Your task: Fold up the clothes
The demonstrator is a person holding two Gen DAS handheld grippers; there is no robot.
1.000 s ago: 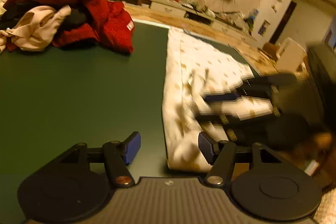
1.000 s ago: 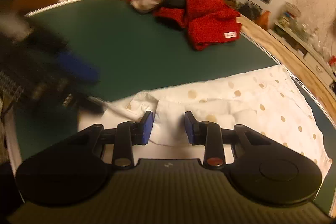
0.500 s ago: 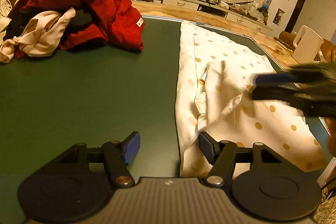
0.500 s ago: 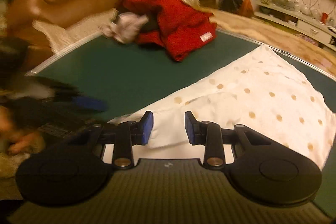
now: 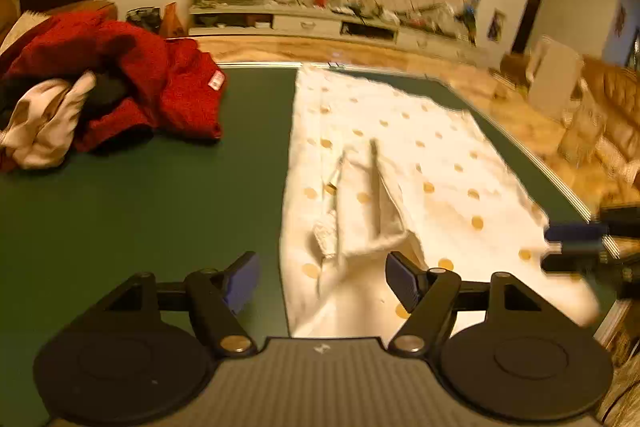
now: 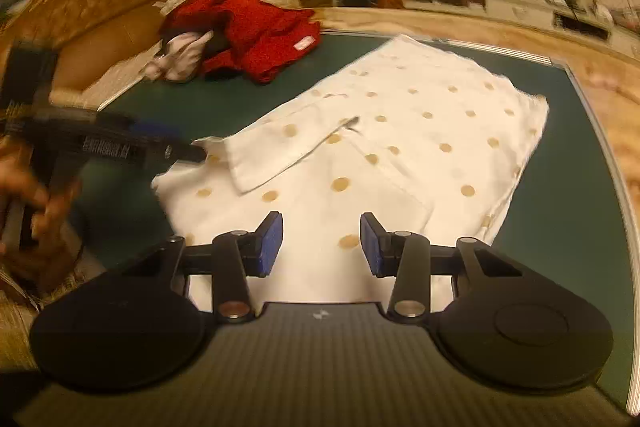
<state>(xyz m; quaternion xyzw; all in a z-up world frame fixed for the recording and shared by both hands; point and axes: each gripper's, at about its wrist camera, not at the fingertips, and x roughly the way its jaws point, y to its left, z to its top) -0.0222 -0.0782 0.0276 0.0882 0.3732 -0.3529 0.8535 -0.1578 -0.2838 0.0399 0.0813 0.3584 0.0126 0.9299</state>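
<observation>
The left gripper [image 5: 320,281] has its jaws spread wide with nothing between the pads; they have just been opening further. It hangs over the near left edge of the shirt [image 5: 400,163], one pad over bare surface [image 5: 140,207], the other over cloth. The right gripper [image 6: 320,243] is likewise released and empty, its jaws having just widened too, poised over the shirt's near hem.

The shirt is white with tan dots and lies spread nearly flat on the green surface, reaching from the near edge toward the far rim. One flap [image 6: 280,155], a sleeve or a front panel, is already turned in across the body, its edge slanting.

Judging by the way it drapes and creases, the cloth is thin, light and limp. It should give no resistance to lifting, but it will sag, and a one-point pinch would likely drag the rest along or spoil the flap already laid. The surface looks smooth, so the shirt may slide when tugged. The safest holds appear to be the two near corners or the hem, one per gripper, pinching through all layers and carrying them level.

A heap [image 5: 100,95] of red and pale garments waits at the far left of the surface, well apart from the shirt.
</observation>
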